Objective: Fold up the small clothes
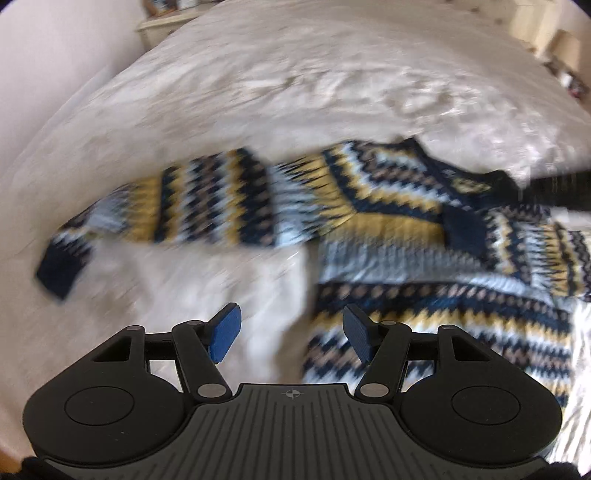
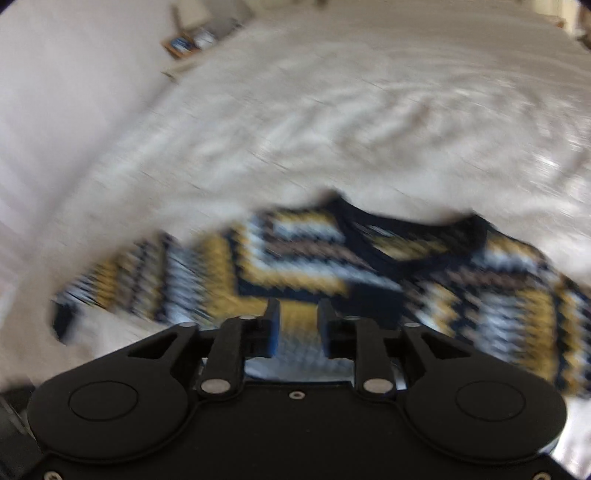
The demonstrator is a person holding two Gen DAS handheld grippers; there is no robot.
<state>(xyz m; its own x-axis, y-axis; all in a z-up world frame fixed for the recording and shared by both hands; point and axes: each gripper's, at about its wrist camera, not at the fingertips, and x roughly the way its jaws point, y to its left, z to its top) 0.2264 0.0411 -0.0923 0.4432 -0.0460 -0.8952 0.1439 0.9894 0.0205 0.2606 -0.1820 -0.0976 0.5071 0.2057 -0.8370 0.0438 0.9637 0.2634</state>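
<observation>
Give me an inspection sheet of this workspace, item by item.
Surface: wrinkled cream bedspread, blurred.
Job's things: navy, yellow and pale blue zigzag-knit sweater lying on it, one sleeve stretched out, the other folded over the chest.
Clutter: nothing seen on the bed.
Grippers: left claw open, nothing between its pads; right claw open above the sweater, nothing gripped.
Cables: nothing seen.
Surroundings: pale wall; light wooden bedside furniture, contents too blurred to tell.

No lettering, brand or number can be read in either wrist view; only a small crosshair mark (image 1: 291, 394) stands on the ribbed housing behind the left gripper's fingers, blur obscuring all else.
</observation>
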